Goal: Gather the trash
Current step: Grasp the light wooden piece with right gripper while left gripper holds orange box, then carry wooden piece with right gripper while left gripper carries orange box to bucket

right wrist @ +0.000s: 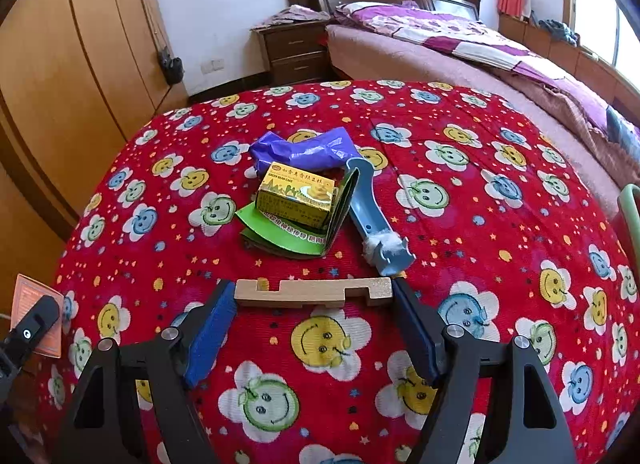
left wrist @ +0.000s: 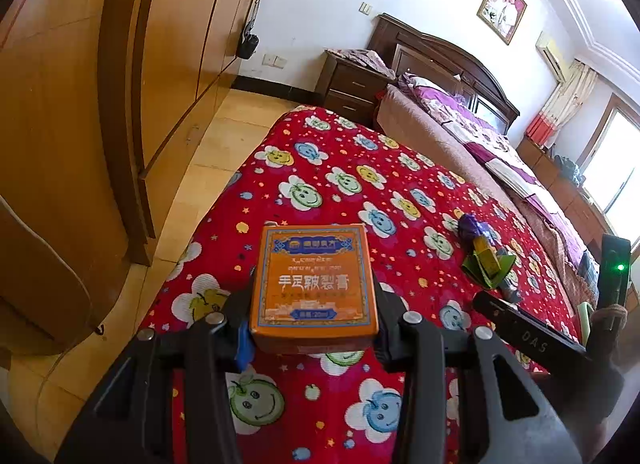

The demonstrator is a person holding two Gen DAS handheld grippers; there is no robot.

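My left gripper [left wrist: 314,312] is shut on an orange cardboard box [left wrist: 314,284] and holds it above the red flower-print cover [left wrist: 340,183]. My right gripper [right wrist: 314,296] is shut on a notched wooden piece [right wrist: 314,292], held by its two ends just above the cover [right wrist: 480,203]. Beyond it lies a pile of trash: a yellow green-bean-cake box [right wrist: 296,197] on green cardboard [right wrist: 288,236], a crumpled purple bag [right wrist: 300,149] and a blue plastic piece [right wrist: 374,215]. The pile also shows in the left wrist view [left wrist: 486,260]. The orange box shows at the far left of the right wrist view [right wrist: 34,316].
A wooden wardrobe [left wrist: 80,103] stands on the left. A bed with purple bedding [right wrist: 460,39] and a dark nightstand [right wrist: 294,49] lie behind the red cover. A green rim [right wrist: 630,207] shows at the right edge.
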